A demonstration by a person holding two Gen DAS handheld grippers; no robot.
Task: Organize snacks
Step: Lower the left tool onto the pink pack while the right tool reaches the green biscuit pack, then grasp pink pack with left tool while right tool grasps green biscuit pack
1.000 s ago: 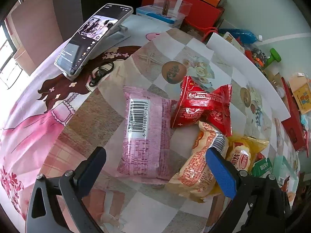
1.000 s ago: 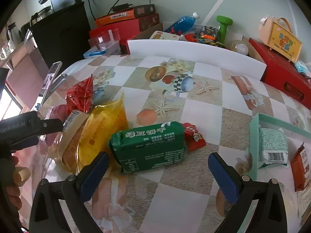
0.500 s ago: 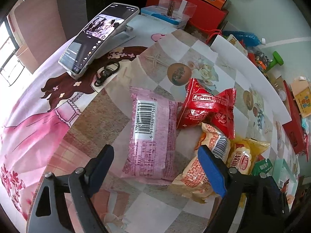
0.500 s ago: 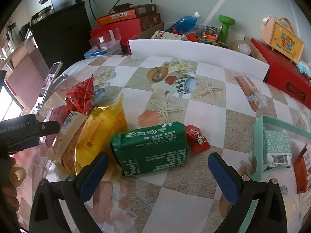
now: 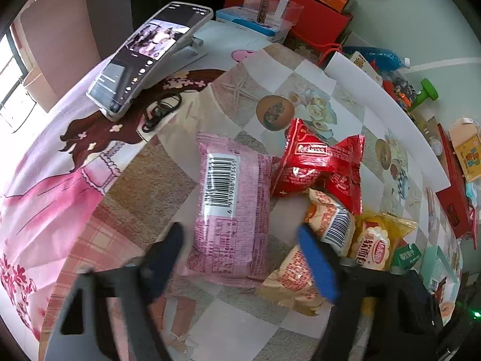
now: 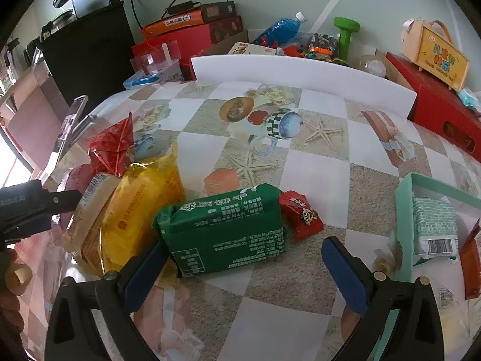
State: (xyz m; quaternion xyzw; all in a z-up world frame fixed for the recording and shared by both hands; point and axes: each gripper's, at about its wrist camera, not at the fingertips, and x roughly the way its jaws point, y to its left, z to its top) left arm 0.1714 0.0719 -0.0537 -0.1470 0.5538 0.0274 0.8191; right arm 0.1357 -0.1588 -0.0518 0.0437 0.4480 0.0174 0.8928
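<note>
Snack sorting at an early stage. In the right wrist view, an open mint-green rectangular box [image 6: 402, 210] at the right edge of the printed checked tablecloth [image 6: 315, 174] already holds a pale green brick-patterned packet with a barcode [image 6: 433, 231] and part of an orange-red packet [image 6: 470, 258]; both count, as far as can be judged, as sorted. Everything else lies loose on the cloth: a flat pink plastic packet with a white barcode label [image 5: 231, 207], a crinkled red foil bag [image 5: 321, 165], a cream and orange bread-type wrapper [image 5: 318, 240], a yellow transparent bag [image 6: 144, 210], a green rectangular packet with white print [image 6: 225, 228] and a small red sweet wrapper [image 6: 300, 213] touching its right end.

The left gripper [image 5: 240, 258] straddles the near end of the pink packet; its jaws have just been closing, stand at a middling width, and no pad visibly presses the plastic, so the packet is judged not yet gripped. The right gripper [image 6: 243, 270] hangs wide apart over the green packet, holding nothing.

Hard to make out: the left gripper's fingers are motion-blurred, so contact with the pink packet is uncertain. The box is cut off by the frame, so how much it holds cannot be told. The cream wrapper is partly hidden behind a blue finger pad [image 5: 315, 261], and the yellow bag overlaps its neighbours. A phone on a white stand [image 5: 150, 57] sits well apart from the snacks
</note>
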